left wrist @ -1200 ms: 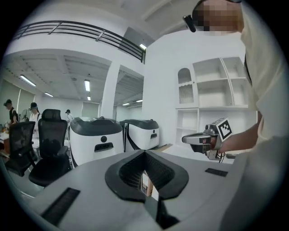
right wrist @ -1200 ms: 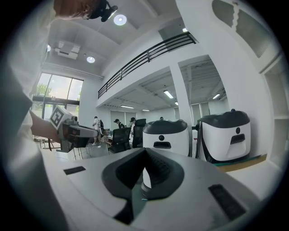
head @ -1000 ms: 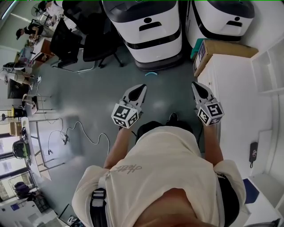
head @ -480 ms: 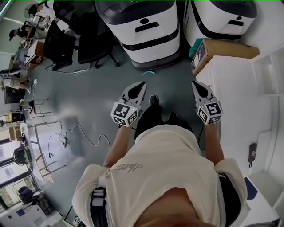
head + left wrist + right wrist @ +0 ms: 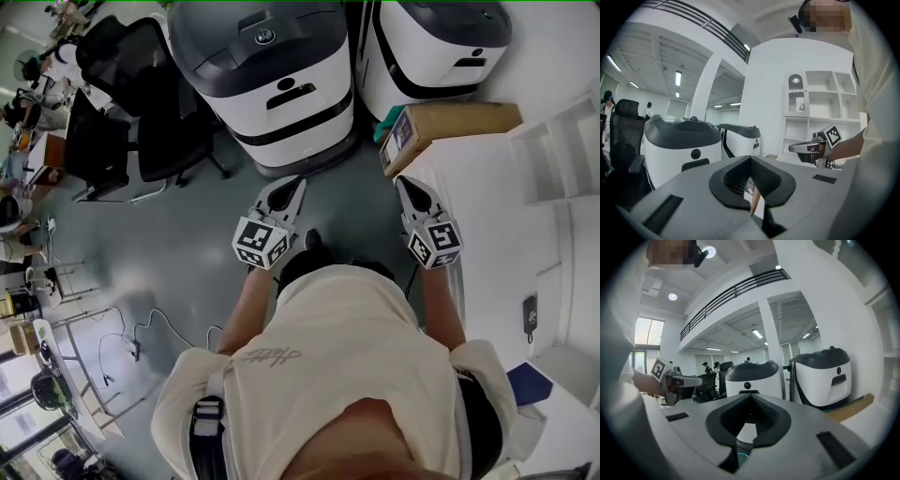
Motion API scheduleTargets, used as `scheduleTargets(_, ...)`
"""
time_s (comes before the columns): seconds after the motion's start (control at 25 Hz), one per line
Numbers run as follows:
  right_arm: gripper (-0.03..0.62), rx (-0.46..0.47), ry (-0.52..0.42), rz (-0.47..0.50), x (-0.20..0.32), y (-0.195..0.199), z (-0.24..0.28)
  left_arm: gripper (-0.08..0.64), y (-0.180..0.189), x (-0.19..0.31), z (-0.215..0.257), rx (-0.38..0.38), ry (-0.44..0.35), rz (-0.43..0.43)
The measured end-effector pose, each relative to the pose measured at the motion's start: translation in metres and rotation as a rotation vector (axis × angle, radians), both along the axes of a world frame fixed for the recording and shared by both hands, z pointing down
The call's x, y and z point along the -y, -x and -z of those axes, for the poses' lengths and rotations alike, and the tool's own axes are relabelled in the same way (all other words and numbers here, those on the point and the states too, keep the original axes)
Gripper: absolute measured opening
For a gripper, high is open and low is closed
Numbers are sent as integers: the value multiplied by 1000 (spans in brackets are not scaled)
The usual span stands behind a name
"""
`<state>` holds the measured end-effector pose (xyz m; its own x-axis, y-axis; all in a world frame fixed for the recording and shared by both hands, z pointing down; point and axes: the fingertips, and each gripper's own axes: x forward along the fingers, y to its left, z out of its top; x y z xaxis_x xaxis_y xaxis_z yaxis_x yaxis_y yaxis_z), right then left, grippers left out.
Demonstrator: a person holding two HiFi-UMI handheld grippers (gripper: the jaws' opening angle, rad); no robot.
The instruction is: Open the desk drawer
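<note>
The white desk stands at the right in the head view; I cannot make out its drawer front from above. My left gripper is held out over the grey floor, jaws together with nothing between them. My right gripper is shut and empty too, its tips just short of the desk's near corner. Both point ahead and almost level. The left gripper view looks past its closed tips at the right gripper. The right gripper view looks past its own tips at the left gripper.
A long cardboard box lies on the desk's far end. Two large white and grey machines stand just ahead. Black office chairs are at the left, a white shelf unit at the right. A cable trails on the floor.
The person has walked forward: machines, box and desk have come nearer in the head view. Both grippers travelled along, still shut and held out in front.
</note>
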<state>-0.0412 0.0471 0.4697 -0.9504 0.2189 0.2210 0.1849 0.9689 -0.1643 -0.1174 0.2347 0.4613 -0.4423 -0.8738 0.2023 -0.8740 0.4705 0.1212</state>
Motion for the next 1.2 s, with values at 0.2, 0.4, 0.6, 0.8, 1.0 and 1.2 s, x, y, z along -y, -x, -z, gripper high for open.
scheduleTargets(0.2, -5, 14, -5, -95, -3, 29, 17, 0, 46, -1, 4, -2, -9, -76)
scheduleTargets(0.4, -3, -15, 5, -234, -6, 41, 10, 0, 81, 7, -5, -26, -15, -192)
scheduleTargets(0.6, -3, 2, -39, -389, 0, 39, 17, 0, 95, 27, -25, -24, 20, -341)
scheduleTargets(0.8, -3, -22, -54, -545, 22, 13, 14, 0, 94, 61, -30, -14, 18, -464)
scheduleTargets(1.0, -3, -45, -22, -656, 45, -9, 4, 0, 85, 100, -32, -1, 33, -566)
scheduleTargets(1.2, -3, -74, 2, -684, 65, -19, -17, 0, 69, 134, -37, -13, 42, -635)
